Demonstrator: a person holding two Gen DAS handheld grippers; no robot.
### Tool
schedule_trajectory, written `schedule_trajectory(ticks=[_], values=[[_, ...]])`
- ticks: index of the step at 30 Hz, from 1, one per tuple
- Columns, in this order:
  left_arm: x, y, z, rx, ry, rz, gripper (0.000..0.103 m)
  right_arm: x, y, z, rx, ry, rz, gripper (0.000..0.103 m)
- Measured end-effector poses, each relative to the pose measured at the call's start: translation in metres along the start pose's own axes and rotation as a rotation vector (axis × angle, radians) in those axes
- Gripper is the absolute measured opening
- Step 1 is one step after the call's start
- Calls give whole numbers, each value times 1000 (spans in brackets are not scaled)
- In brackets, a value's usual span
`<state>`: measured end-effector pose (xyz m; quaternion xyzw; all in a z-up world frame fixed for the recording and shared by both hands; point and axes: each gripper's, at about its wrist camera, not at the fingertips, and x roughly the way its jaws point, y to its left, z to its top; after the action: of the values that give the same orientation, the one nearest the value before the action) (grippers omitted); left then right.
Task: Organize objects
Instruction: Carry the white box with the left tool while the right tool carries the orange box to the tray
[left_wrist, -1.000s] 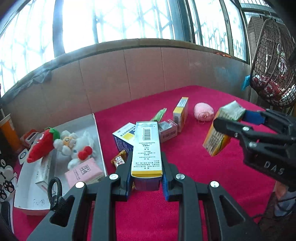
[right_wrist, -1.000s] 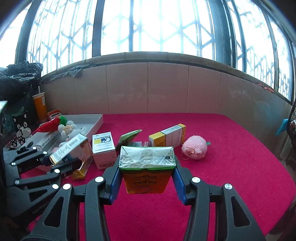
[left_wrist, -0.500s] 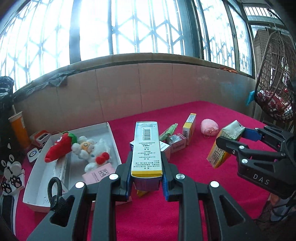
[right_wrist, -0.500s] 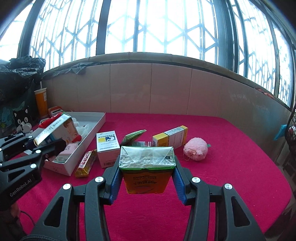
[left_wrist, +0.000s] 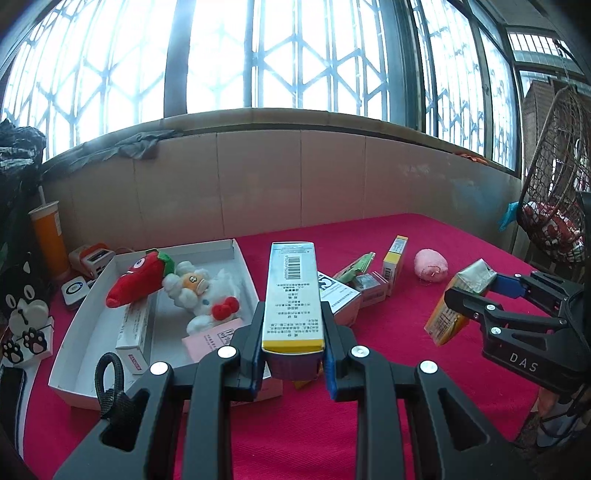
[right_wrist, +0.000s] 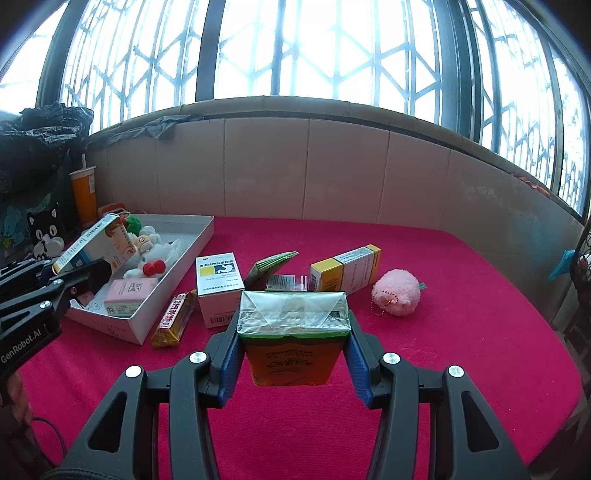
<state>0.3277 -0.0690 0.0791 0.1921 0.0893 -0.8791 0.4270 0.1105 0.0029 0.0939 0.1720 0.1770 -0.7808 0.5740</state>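
My left gripper (left_wrist: 292, 332) is shut on a long white medicine box (left_wrist: 291, 288) with a barcode and a yellow end. It hangs above the red cloth, at the right edge of the white tray (left_wrist: 243, 264). From the right wrist view the left gripper (right_wrist: 70, 275) holds that box (right_wrist: 92, 243) over the tray's (right_wrist: 177, 275) near left corner. My right gripper (right_wrist: 293, 325) is shut on an orange drink carton (right_wrist: 291, 354) with a silver top, held above the cloth. The left wrist view has this right gripper (left_wrist: 476, 291) and its carton (left_wrist: 458, 299) at the right.
The tray holds a red chili plush (left_wrist: 136, 277), a white plush (left_wrist: 199, 291) and a pink box (left_wrist: 214, 339). On the cloth lie a white box (right_wrist: 218, 284), a yellow box (right_wrist: 345, 271), a snack bar (right_wrist: 173, 319) and a pink plush (right_wrist: 397, 291). A wire hanging chair (left_wrist: 554, 184) stands far right.
My left gripper has carried the medicine box leftward to the tray and levelled its roll. The right gripper and its carton have stayed in place.
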Motion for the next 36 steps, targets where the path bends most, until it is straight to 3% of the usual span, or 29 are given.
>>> schedule_trajectory(ticks=[21, 36], values=[[-12, 46, -3, -105, -36, 62, 24, 0, 27, 9, -82, -5, 4, 54], [-24, 98, -4, -209, -57, 146, 24, 3, 65, 29, -128, -28, 79, 54]])
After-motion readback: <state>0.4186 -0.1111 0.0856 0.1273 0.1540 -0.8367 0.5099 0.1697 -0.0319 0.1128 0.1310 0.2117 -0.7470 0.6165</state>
